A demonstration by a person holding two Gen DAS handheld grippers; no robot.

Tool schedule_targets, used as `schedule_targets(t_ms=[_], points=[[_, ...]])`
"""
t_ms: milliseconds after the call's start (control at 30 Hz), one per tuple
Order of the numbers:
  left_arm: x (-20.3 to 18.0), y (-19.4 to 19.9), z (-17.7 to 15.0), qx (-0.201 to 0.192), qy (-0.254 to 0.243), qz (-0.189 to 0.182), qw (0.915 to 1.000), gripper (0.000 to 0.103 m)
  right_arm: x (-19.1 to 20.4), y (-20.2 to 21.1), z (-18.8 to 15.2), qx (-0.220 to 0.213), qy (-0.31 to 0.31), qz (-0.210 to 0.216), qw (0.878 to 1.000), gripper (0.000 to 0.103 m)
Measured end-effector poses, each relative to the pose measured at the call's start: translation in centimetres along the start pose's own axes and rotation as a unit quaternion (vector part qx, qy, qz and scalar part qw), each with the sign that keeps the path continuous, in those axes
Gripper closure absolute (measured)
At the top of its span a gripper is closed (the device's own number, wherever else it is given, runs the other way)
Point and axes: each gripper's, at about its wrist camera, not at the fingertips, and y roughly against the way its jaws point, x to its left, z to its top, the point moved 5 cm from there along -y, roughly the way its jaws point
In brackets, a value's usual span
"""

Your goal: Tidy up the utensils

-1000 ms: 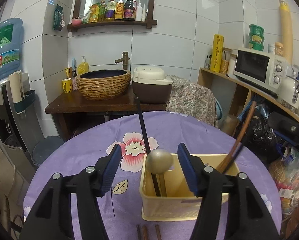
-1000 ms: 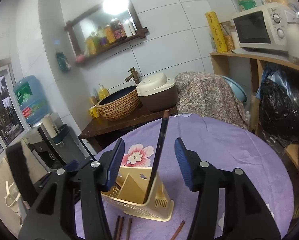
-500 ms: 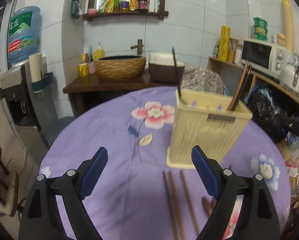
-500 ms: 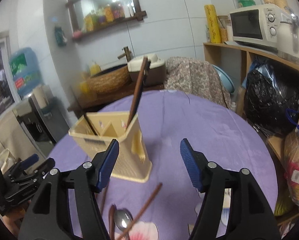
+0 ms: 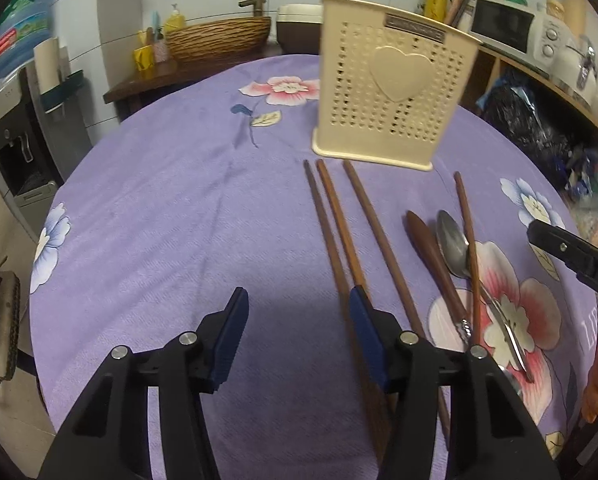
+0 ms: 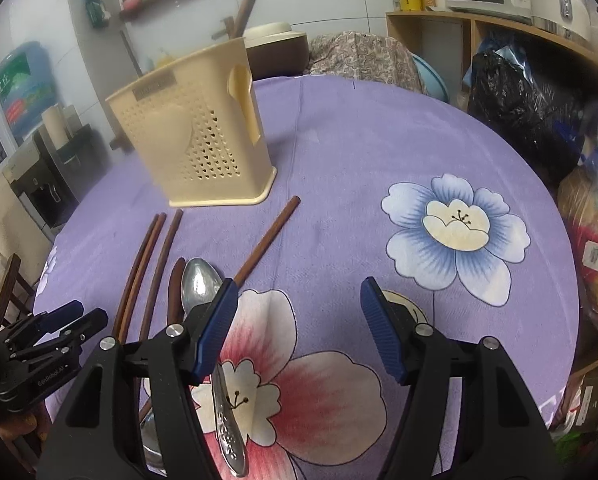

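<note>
Utensils, loose, on the purple flowered tablecloth (image 5: 159,208) of my round table: four wooden chopsticks, one metal spoon (image 6: 201,280), one dark wooden spoon (image 5: 427,248). Three chopsticks (image 5: 339,232) lie nearly side by side, tips toward the holder; the fourth chopstick (image 6: 269,236) lies apart and crosses the metal spoon's neck.

Holder: cream perforated utensil holder (image 5: 391,92), heart on its front, upright on the cloth just beyond the chopstick tips. Stick-like handles rise from its top; what they are I cannot tell.

Left gripper (image 5: 297,336): low over the cloth, jaws apart after just closing somewhat, nothing between the pads. Its right pad sits over the near ends of the paired chopsticks; touching or not, I cannot tell.

Right gripper (image 6: 295,328): jaws apart, empty, over the pink flower print. Its left finger (image 6: 215,328) overlaps the metal spoon's handle.
</note>
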Motion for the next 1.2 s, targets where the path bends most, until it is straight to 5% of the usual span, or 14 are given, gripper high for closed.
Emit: schedule_targets(t_ms=[600,867,1200], points=[[-1.4,-1.4,-1.3,0.023,-0.026,0.029,0.999,0.059,0.4,0.6,-0.6,0.001,0.002,0.005,1.0,0.039],[0.9,-0.9,-1.4,0.024,-0.008,0.052,0.9983,0.092,0.4,0.6,-0.9,0.004,0.003,0.003,1.0,0.039],[3.5,0.3,-2.5,0.026,0.031,0.054,0.9977,0.092,0.8,-1.2,-0.3,0.039,-0.002,0.017,0.999,0.039]])
